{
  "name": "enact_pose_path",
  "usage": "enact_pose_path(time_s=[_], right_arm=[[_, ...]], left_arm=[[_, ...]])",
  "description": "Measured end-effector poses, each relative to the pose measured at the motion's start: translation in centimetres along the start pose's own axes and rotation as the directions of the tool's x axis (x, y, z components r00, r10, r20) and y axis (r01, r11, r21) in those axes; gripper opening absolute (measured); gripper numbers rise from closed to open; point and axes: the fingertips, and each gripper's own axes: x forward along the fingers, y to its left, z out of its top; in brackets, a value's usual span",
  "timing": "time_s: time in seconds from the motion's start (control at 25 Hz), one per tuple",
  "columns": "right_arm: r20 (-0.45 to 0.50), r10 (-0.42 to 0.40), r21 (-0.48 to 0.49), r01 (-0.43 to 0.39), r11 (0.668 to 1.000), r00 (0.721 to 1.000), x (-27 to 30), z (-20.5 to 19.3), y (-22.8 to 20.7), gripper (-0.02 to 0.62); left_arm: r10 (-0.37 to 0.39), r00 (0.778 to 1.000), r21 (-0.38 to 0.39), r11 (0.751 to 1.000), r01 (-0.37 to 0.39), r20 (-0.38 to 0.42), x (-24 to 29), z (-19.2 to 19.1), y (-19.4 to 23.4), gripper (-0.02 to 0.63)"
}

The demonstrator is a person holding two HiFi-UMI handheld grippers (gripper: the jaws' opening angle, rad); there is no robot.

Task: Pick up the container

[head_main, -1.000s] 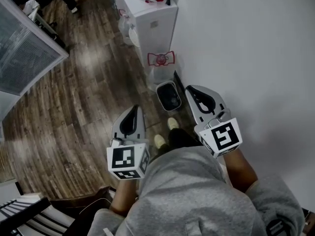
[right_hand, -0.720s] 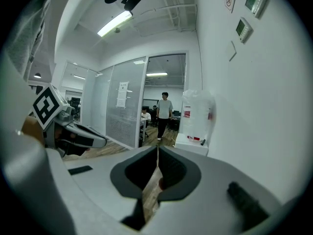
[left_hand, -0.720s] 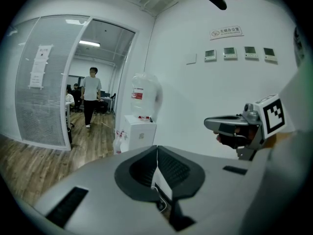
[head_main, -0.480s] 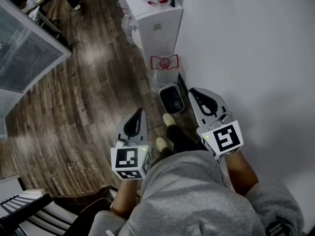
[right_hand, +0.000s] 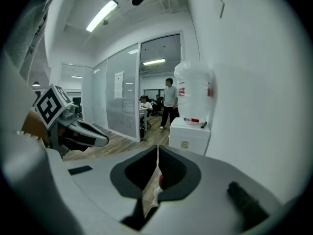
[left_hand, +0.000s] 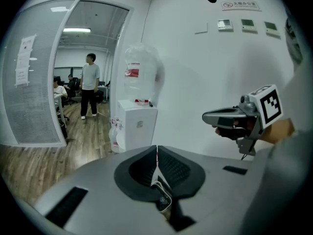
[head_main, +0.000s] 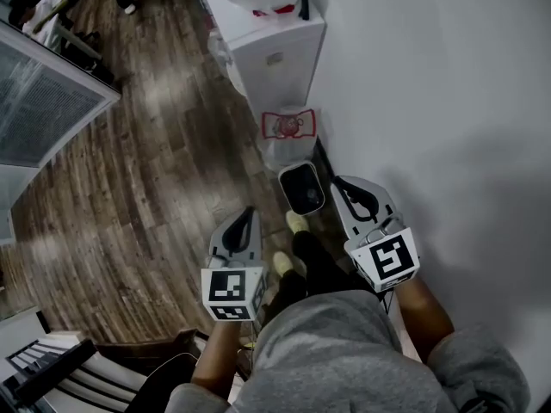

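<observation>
Person in a grey top holds both tools low. Left gripper point(head_main: 248, 215) has its jaws pressed together with nothing between them, and right gripper point(head_main: 340, 183) is the same, closed and empty. Below and ahead of their tips, the dark container point(head_main: 301, 189) sits on the wood floor point(head_main: 155, 170) beside the white wall point(head_main: 430, 101). Beyond it are a bagged bin point(head_main: 288, 129), then the water dispenser point(head_main: 275, 50).

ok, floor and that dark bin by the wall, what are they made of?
Floor: looks like wood or wood-look laminate, semi-gloss; plank seams, grain, soft glare.
Dark bin: probably plastic, smooth; pale rim, rounded corners; too small to confirm.
</observation>
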Motion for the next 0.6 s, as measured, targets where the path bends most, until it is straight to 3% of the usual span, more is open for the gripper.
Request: enact_pose_path(time_s=[0.2,0.44,0.6], right_arm=[[-0.058,0.059,-0.001,-0.059,0.998,0.997,3.9,-2.7,-1.8,0.028],[-0.119,0.121,-0.002,-0.123,0.992,0.985,8.3,-6.8,-2.8,0.028],[-0.132,0.139,0.042,-0.135,0.990,0.981,11.0,-9.8,-3.6,0.028]], left_arm=[[0.014,0.998,-0.017,1.000,-0.015,-0.056,4.9,-1.8,1.4,0.017],[-0.024,0.988,0.014,1.000,0.026,-0.152,10.6,-5.9,2.3,0.017],[-0.033,0.982,-0.013,0.999,0.031,-0.188,14.6,-8.7,3.4,0.018]])
